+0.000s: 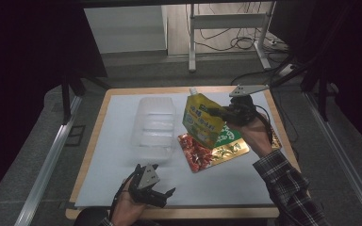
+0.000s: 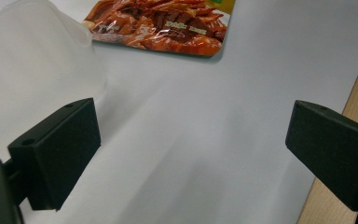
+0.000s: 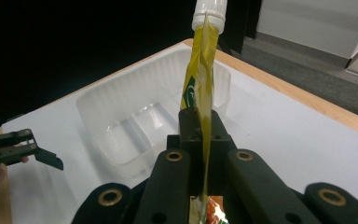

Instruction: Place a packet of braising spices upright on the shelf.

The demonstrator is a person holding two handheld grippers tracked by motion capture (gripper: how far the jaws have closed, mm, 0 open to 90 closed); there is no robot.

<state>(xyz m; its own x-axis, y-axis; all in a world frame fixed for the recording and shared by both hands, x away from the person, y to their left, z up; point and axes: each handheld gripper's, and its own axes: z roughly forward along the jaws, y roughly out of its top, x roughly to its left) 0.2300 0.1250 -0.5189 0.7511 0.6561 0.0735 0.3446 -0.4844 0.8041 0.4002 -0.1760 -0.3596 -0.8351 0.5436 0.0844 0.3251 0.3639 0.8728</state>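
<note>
White sheeting covers the wooden table (image 1: 94, 141), with one clear plastic tray (image 1: 154, 125) as the landmark. Just right of the tray, the right gripper (image 1: 217, 112) is clenched on one yellow spouted pouch (image 1: 200, 118), lifted above two flat packets: a red-and-gold snack packet (image 1: 202, 153) and a green-and-white packet (image 1: 229, 135). Their print is too small to read. Nearer the person than the tray, the left gripper (image 1: 162, 194) stands released.

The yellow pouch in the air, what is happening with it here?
A person works at the table with a gripper in each hand. The right gripper is shut on the yellow spouted pouch and holds it lifted, beside the clear plastic tray and above the flat snack packets lying on the white mat. The left gripper is open and holds nothing, near the front edge of the table.
</note>
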